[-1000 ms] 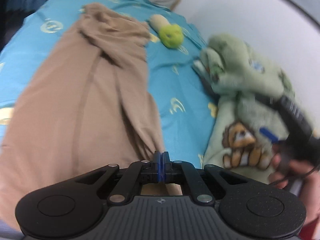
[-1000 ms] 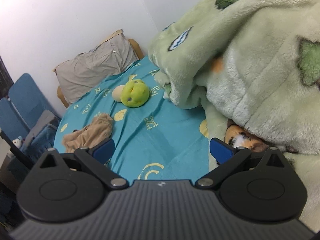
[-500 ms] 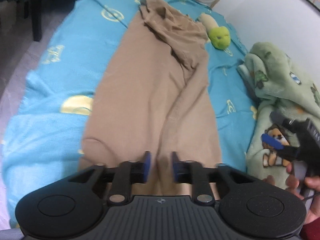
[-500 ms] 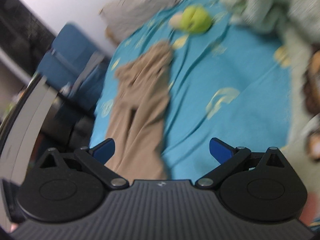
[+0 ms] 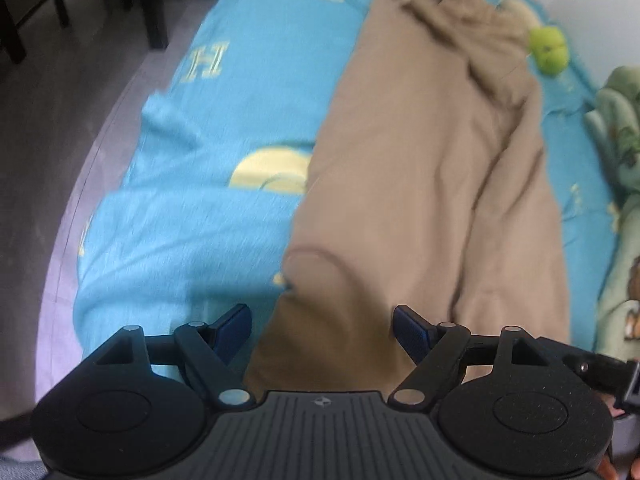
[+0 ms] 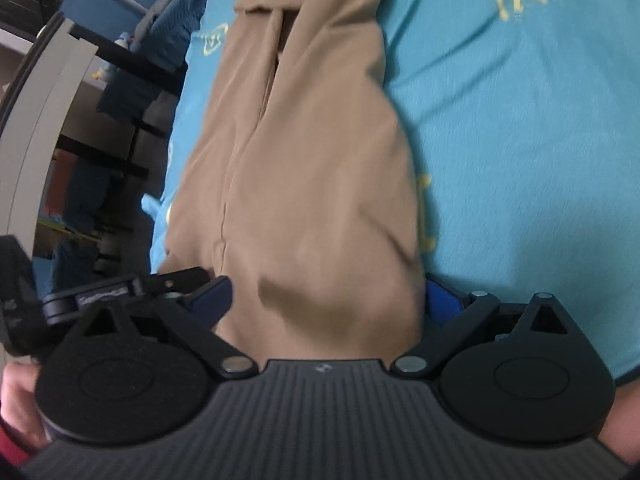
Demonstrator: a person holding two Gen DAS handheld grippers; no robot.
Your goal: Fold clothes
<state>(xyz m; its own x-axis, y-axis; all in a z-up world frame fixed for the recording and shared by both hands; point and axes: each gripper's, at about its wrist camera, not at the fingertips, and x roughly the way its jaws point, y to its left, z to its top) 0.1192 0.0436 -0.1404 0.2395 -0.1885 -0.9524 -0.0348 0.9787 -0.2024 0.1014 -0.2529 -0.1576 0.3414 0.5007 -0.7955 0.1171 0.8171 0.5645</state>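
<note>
A tan pair of trousers (image 5: 420, 168) lies stretched lengthwise on the blue bedsheet (image 5: 208, 208), its far end bunched up. It also shows in the right wrist view (image 6: 312, 168). My left gripper (image 5: 322, 334) is open and empty, hovering over the near end of the trousers. My right gripper (image 6: 328, 300) is open and empty, straddling the near end of the trousers from above. The left gripper's body (image 6: 120, 288) shows at the left in the right wrist view.
A green plush toy (image 5: 550, 50) lies at the far end of the bed. A green fleece blanket (image 5: 618, 152) is heaped on the right. The bed's edge and grey floor (image 5: 48, 128) are on the left, with dark furniture legs (image 5: 154, 20) and blue chairs (image 6: 120, 4).
My left gripper was shut a second ago, opened wide and drew back over the near end of the trousers. My right gripper swung from the blanket over to the trousers, staying open.
</note>
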